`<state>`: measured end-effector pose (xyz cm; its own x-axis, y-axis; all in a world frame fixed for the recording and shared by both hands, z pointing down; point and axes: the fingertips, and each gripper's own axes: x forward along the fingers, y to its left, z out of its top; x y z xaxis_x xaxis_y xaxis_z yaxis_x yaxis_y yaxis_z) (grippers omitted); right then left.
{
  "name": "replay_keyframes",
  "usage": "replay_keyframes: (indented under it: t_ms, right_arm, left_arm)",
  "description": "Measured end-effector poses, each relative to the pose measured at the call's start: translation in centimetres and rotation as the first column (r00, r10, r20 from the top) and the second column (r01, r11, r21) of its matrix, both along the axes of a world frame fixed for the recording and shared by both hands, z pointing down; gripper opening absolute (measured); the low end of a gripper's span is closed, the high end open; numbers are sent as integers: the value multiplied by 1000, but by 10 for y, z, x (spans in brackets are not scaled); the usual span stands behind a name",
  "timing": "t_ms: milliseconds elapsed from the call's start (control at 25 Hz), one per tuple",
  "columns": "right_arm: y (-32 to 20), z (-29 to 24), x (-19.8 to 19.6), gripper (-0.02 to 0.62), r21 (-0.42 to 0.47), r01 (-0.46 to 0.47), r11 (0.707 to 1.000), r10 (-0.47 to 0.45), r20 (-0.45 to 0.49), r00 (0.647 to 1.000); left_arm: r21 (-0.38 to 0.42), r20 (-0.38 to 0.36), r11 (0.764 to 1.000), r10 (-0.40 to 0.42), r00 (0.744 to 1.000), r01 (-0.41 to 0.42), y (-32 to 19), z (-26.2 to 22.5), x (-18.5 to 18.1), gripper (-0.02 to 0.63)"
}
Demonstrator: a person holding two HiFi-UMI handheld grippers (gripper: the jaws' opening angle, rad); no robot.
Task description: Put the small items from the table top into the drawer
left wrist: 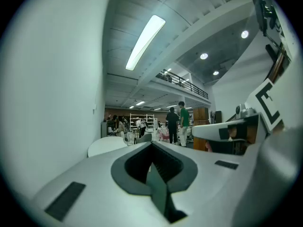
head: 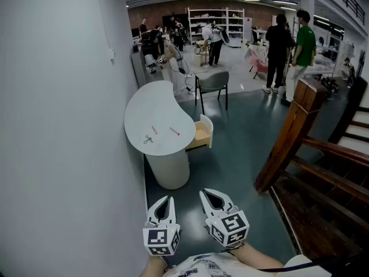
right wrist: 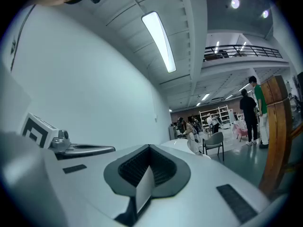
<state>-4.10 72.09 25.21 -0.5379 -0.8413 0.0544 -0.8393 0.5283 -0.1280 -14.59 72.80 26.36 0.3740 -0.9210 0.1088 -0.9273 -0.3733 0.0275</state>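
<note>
A white rounded table [head: 151,111] stands ahead against the left wall. On its top lie a pink pen [head: 174,131], a small pale stick [head: 154,130] and a small black item [head: 148,139]. A light wooden drawer [head: 202,133] is pulled out at the table's right side. My left gripper [head: 170,199] and right gripper [head: 203,193] hover side by side low in the head view, well short of the table, both shut and empty. The left gripper [left wrist: 151,144] looks level at the table [left wrist: 105,145]. The right gripper [right wrist: 149,146] does the same, with the table [right wrist: 182,144] far off.
A grey chair [head: 212,83] stands behind the table. A wooden stair post and railing [head: 291,136] with dark steps [head: 331,195] fill the right. A plain white wall [head: 57,126] runs along the left. People [head: 291,48] and shelves are far back.
</note>
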Motion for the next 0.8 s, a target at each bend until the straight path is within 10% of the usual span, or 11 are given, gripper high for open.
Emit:
replay_keyframes:
  t_ms: [800]
  right_arm:
    - [-11,32,69,20,-64,59,996,-57,33,998]
  left_arm:
    - [-34,8,998,-54,999,54,-1,24,70,20]
